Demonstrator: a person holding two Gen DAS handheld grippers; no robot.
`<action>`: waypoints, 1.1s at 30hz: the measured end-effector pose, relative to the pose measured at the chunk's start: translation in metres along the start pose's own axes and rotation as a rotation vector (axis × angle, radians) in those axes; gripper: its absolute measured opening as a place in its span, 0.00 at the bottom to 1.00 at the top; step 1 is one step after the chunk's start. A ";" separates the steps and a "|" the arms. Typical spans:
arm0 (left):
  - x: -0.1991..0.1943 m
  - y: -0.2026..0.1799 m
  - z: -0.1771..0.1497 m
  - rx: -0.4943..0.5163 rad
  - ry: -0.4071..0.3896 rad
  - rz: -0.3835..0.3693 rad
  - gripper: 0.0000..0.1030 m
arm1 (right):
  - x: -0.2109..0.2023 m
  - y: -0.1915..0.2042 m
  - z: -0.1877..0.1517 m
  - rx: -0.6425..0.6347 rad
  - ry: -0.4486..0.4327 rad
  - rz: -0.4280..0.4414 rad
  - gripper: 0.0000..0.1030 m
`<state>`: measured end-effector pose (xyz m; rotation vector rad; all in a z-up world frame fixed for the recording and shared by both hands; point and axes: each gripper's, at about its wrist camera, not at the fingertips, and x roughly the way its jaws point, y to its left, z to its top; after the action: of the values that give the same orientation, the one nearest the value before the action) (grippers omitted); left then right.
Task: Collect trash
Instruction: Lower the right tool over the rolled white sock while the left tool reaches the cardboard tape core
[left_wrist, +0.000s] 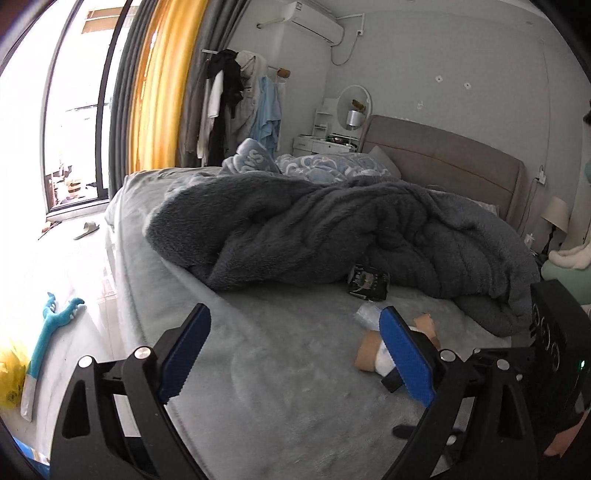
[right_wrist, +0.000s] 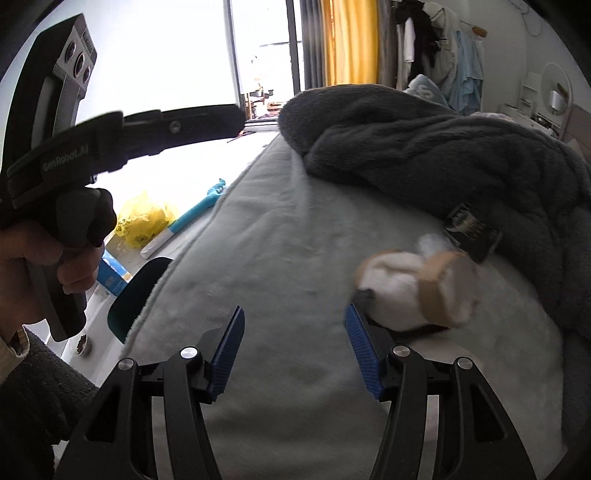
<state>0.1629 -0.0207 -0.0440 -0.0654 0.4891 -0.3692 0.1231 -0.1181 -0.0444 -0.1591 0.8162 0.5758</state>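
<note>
Lying on the grey bed (left_wrist: 280, 369), a cardboard-and-tissue wad (right_wrist: 417, 291) is seen beside a black packet (right_wrist: 472, 232) at the edge of the dark blanket (left_wrist: 332, 229). The left claw (left_wrist: 295, 354) and right claw (right_wrist: 295, 354) are both held wide apart, nothing gripped; the wad is just beyond the right claw's right finger.

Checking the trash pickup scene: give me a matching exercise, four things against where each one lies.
Things:
1. dark packet
2. cardboard and paper scraps
3. yellow bag
4. grey blanket

Places:
A. on the floor beside the bed
B. heaped across the middle of the bed
C. at the blanket's edge, partly tucked under it
D. on the bare sheet, nearest the grippers

Pairs: 1-C, 2-D, 3-A, 4-B
</note>
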 end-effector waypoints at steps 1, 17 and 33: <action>0.002 -0.004 0.000 0.007 -0.001 -0.003 0.91 | -0.003 -0.006 -0.002 0.010 -0.002 -0.004 0.56; 0.033 -0.064 -0.004 0.145 0.004 -0.060 0.91 | -0.031 -0.068 -0.031 0.077 -0.026 -0.080 0.64; 0.076 -0.117 -0.021 0.276 0.124 -0.214 0.86 | -0.008 -0.092 -0.057 0.124 -0.016 0.054 0.78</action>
<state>0.1768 -0.1564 -0.0797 0.1755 0.5511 -0.6499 0.1318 -0.2187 -0.0853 -0.0186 0.8402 0.5751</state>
